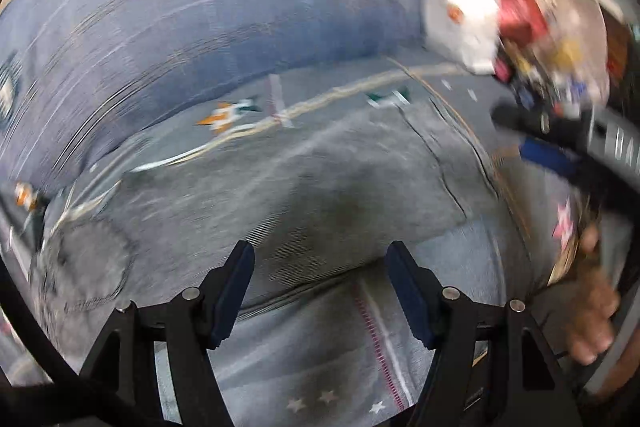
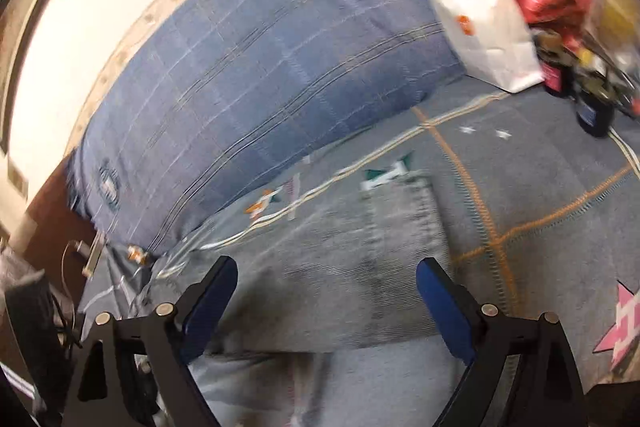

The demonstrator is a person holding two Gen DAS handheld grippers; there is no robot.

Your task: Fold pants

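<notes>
Left wrist only: a bare hand (image 1: 592, 311) beside grey pants (image 1: 320, 187).

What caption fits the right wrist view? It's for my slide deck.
Open right gripper above grey pants spread on a patterned bedspread, blue plaid pillow behind.

A home bedroom: ahead lies a big blue checked pillow (image 2: 256, 83) on a grey patterned bedspread (image 2: 520, 187), bags beyond.
</notes>
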